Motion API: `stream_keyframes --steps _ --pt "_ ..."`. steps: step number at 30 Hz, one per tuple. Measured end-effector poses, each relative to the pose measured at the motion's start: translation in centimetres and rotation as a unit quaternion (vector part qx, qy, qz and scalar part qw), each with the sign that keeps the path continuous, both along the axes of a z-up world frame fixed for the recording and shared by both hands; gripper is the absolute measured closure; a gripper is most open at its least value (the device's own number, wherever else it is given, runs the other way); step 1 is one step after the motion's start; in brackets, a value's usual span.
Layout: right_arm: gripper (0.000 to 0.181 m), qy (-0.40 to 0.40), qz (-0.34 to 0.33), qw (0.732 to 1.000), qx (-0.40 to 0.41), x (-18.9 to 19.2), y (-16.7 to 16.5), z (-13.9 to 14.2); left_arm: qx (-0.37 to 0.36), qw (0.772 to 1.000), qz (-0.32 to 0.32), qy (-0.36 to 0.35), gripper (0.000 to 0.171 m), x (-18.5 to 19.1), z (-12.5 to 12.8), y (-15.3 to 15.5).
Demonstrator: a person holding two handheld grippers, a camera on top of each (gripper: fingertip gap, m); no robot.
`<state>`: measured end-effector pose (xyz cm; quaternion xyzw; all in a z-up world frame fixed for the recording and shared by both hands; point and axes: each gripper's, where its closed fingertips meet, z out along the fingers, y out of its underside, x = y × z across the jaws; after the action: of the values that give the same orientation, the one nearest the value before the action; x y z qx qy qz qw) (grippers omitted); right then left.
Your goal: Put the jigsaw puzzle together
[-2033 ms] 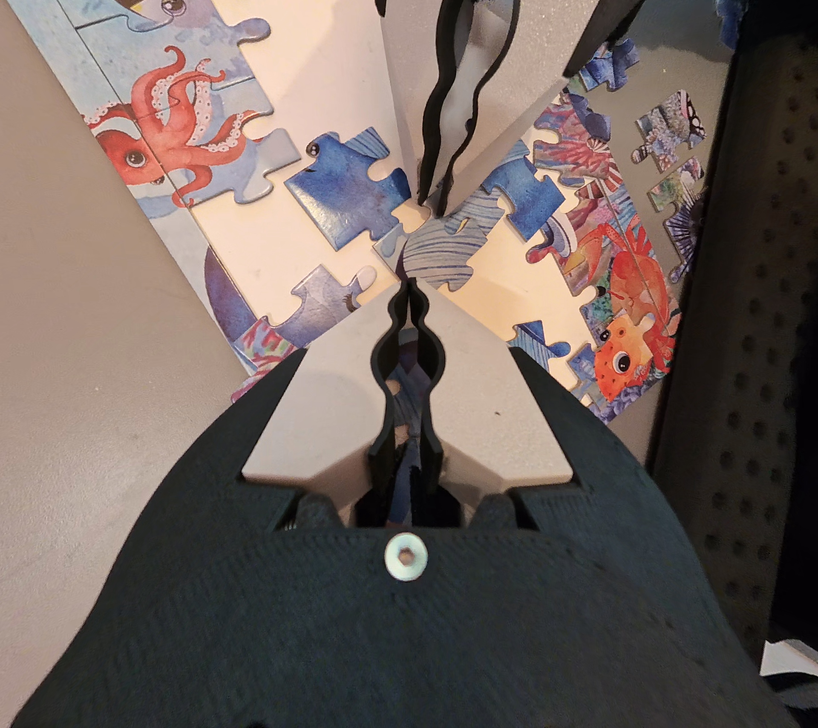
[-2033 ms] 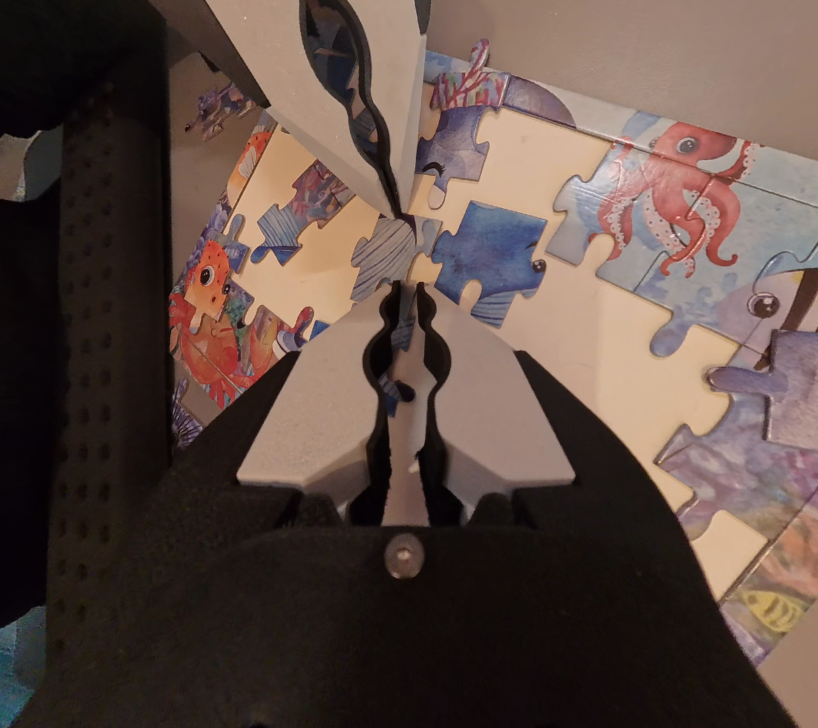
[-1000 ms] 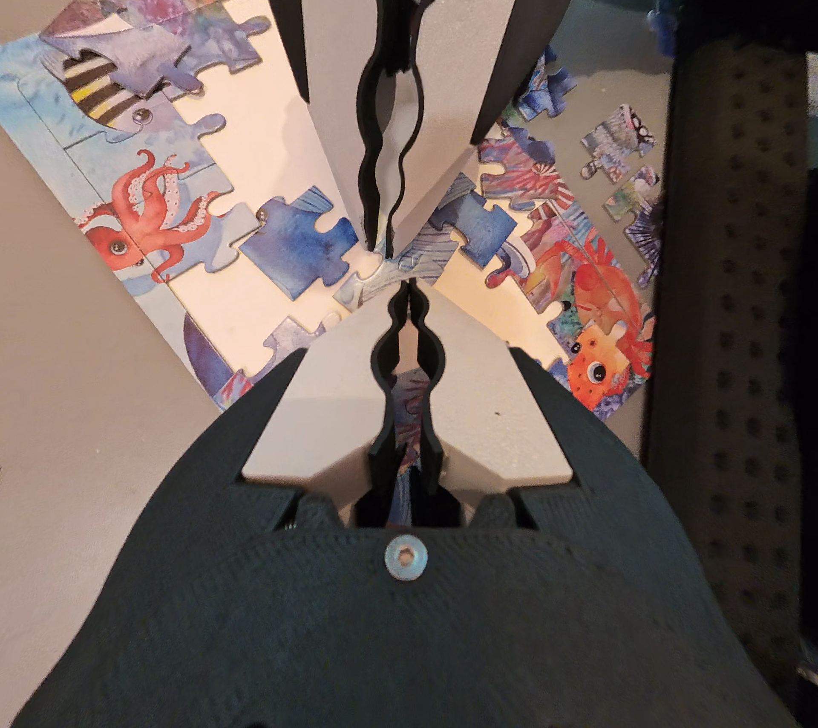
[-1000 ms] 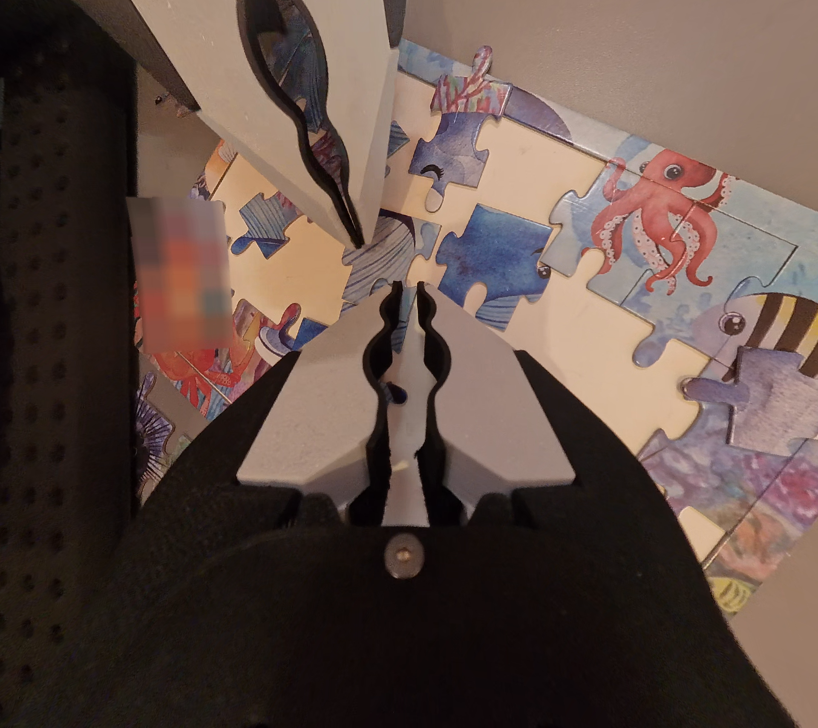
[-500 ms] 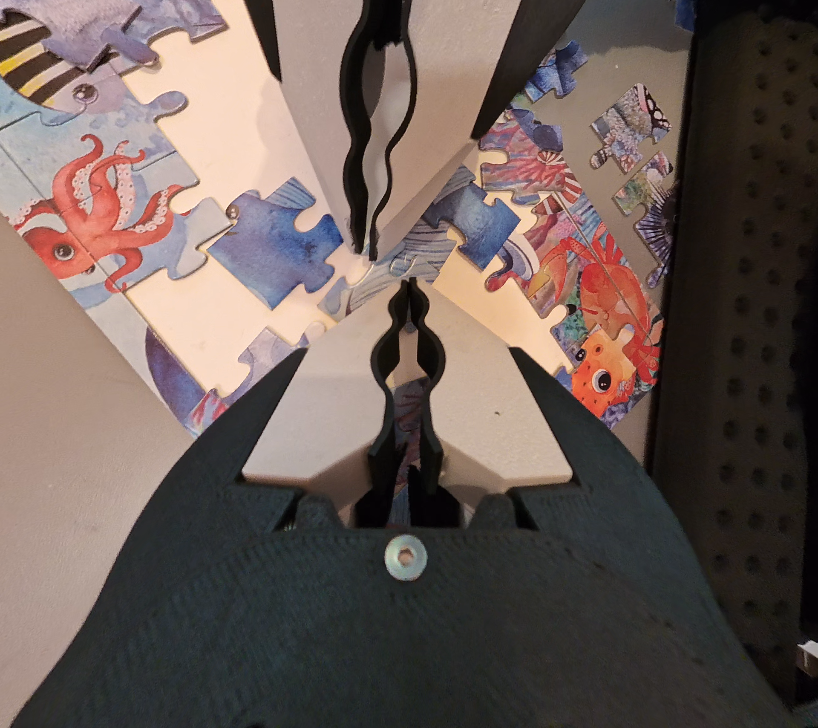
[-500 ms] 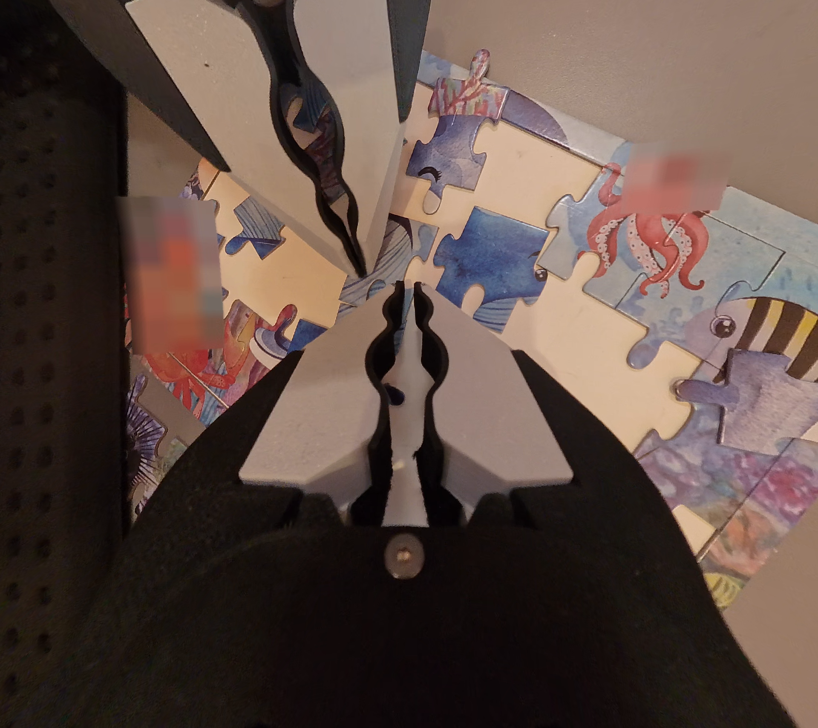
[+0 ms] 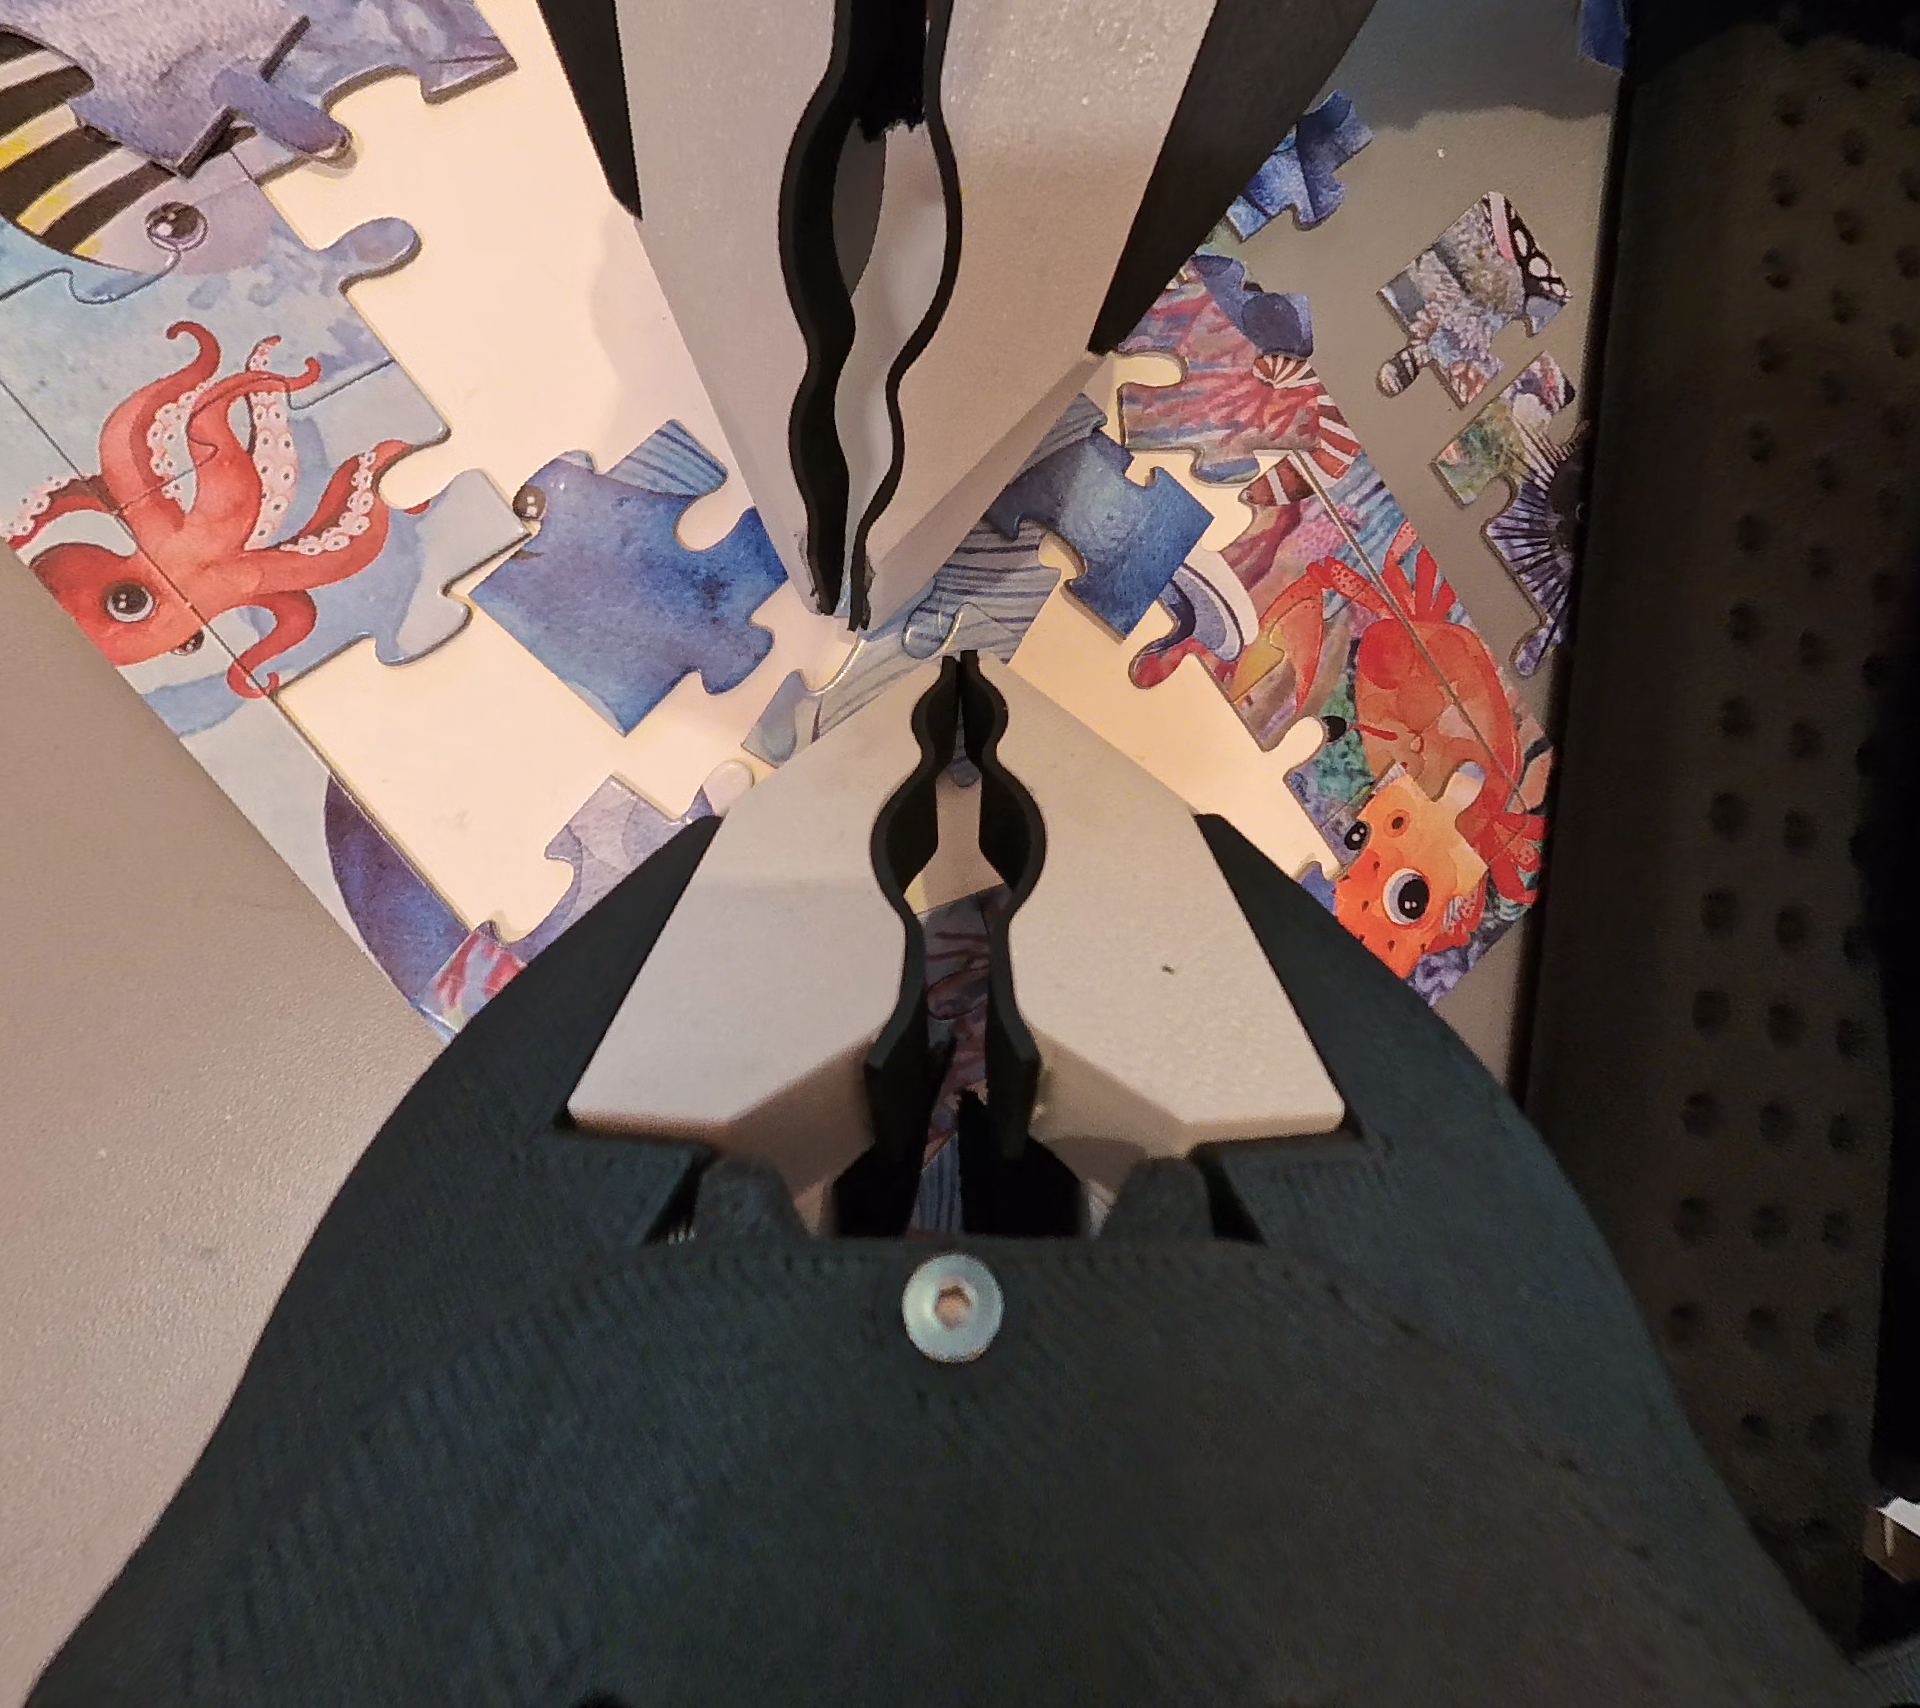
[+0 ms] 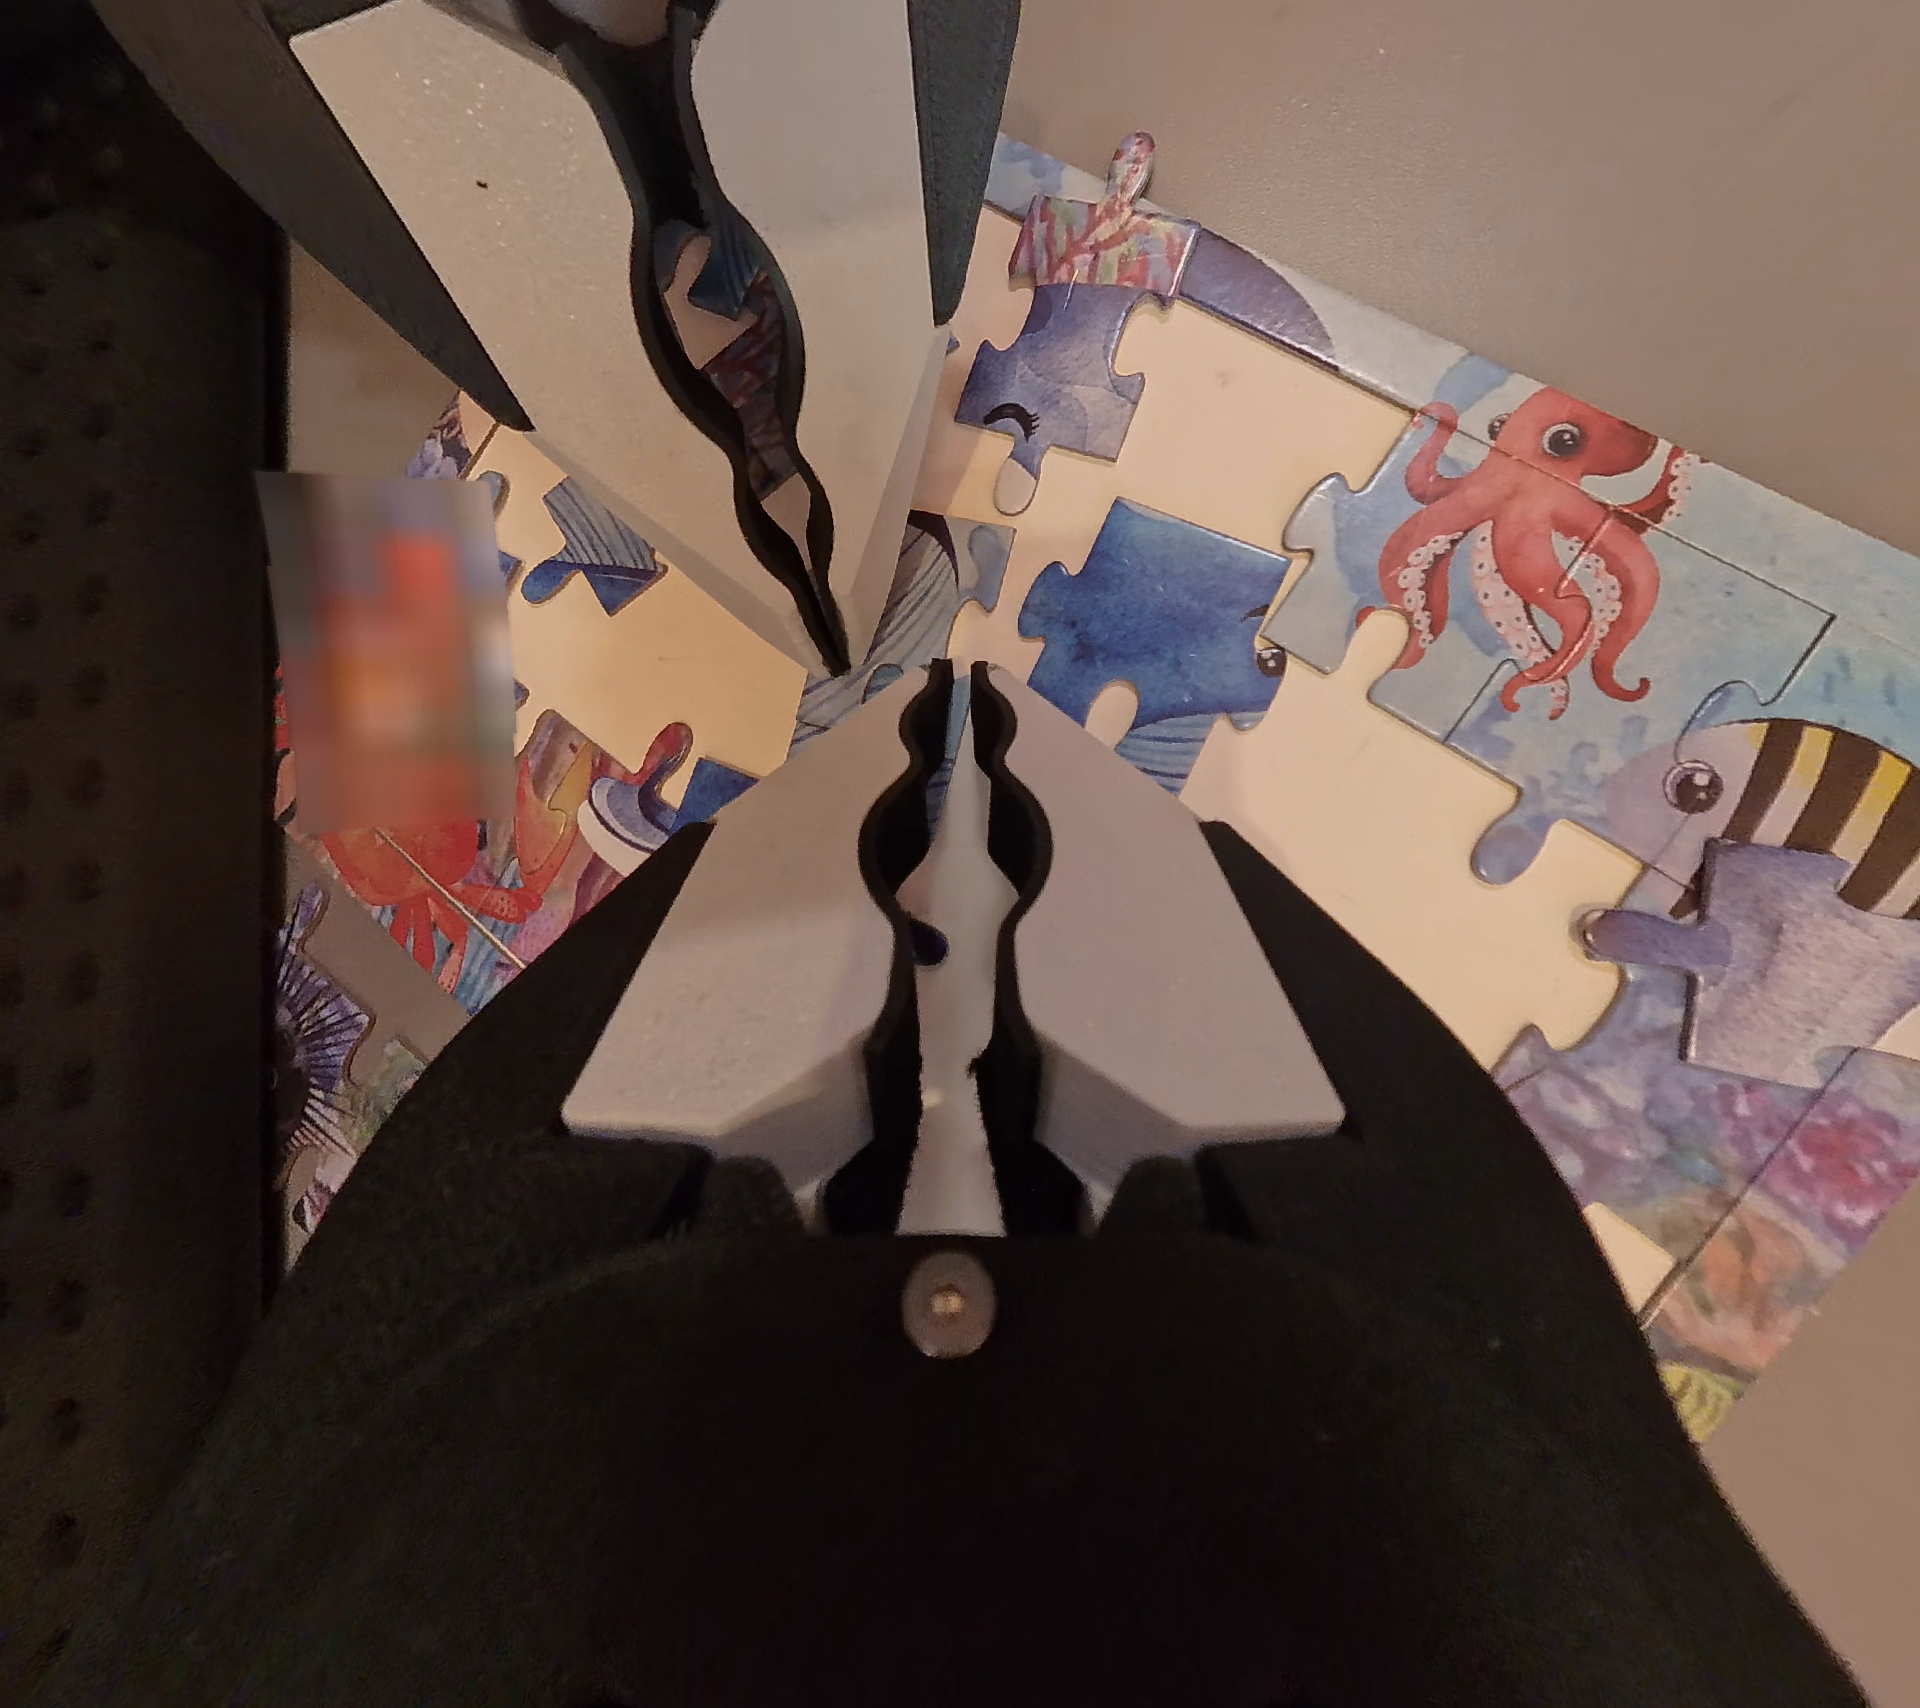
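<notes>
Both nearly closed, empty, left hand-held gripper (image 7: 957, 661) and right hand-held gripper (image 8: 961, 669) have stayed tip-to-tip over striped piece (image 7: 940, 609).

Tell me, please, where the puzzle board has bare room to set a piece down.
Bare cream board lies between the dark blue whale piece and the striped fish. It is crowded where the shut left gripper and shut right gripper meet over the striped pale-blue piece.

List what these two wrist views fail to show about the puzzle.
- Striped blue piece: both views, mostly covered by the left gripper and right gripper; contact unclear.
- Crab area: right wrist view, partly under a mosaic patch.
- Striped fish: left wrist view, cut by the frame edge.
</notes>
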<state>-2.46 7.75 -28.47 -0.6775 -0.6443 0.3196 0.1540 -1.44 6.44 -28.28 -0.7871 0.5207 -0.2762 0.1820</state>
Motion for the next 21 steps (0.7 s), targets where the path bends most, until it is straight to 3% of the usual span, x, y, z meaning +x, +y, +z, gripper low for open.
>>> stream_keyframes --steps 11,16,21 --pt "0.181 0.001 0.000 1.000 0.012 0.0 0.3 0.2 -0.002 1.000 0.002 0.002 0.171 0.0 0.0 0.0" --pt "0.181 0.043 -0.005 0.999 0.002 0.2 0.5 2.4 -0.004 1.000 0.003 -0.001 0.171 0.1 0.2 0.1" --pt "0.181 -0.015 0.013 1.000 -0.001 0.8 -0.2 -0.1 -0.007 1.000 0.005 -0.001 0.171 -0.1 0.0 0.1"
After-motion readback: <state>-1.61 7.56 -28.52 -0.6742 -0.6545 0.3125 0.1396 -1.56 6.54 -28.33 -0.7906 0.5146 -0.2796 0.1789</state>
